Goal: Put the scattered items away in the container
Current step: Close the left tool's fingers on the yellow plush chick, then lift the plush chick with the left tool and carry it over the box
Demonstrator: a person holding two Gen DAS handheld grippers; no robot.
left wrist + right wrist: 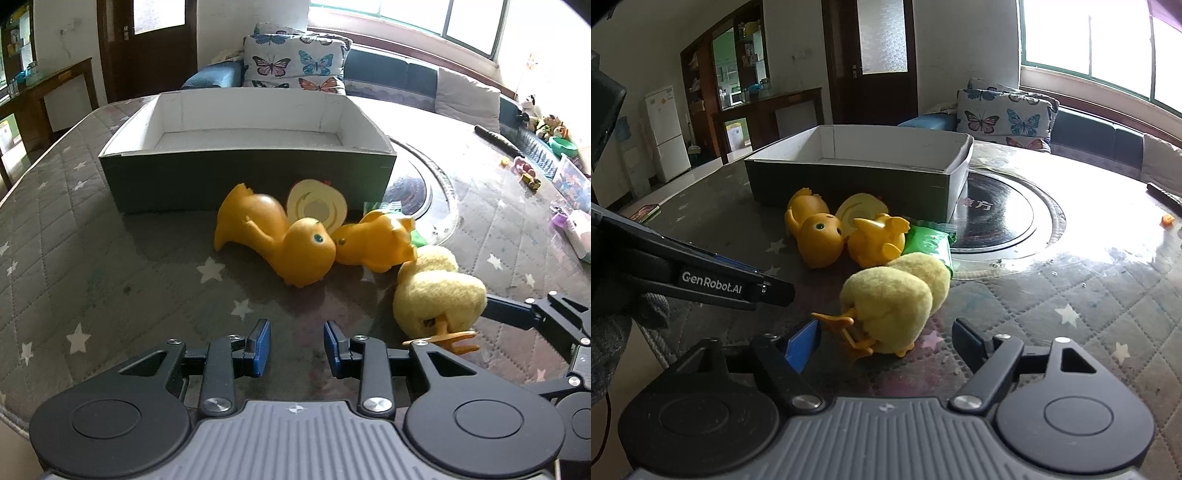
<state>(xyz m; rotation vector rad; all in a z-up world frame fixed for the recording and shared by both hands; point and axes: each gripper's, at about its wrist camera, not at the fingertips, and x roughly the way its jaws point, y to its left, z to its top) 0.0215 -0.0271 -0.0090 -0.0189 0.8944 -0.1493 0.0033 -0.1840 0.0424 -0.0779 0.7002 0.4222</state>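
An open dark box (pixel 247 173) with white inner walls stands on the table, also in the right wrist view (pixel 849 177). In front of it lie a large orange rubber duck (pixel 273 240) (pixel 816 236), a smaller orange duck (pixel 373 240) (pixel 875 240), a halved toy onion (pixel 317 206) (pixel 860 210), a green packet (pixel 927 240) and a yellow plush chick (pixel 439 295) (pixel 890 302). My left gripper (pixel 296 347) is open and empty, short of the large duck. My right gripper (pixel 886 341) is open, its fingers either side of the chick's feet.
The table (pixel 110 258) has a star-patterned quilted cover and a dark round inset (pixel 997 214). Small toys (pixel 532 177) and a dark remote (pixel 496 140) lie at the far right. A butterfly cushion (pixel 295 62) and a bench stand behind.
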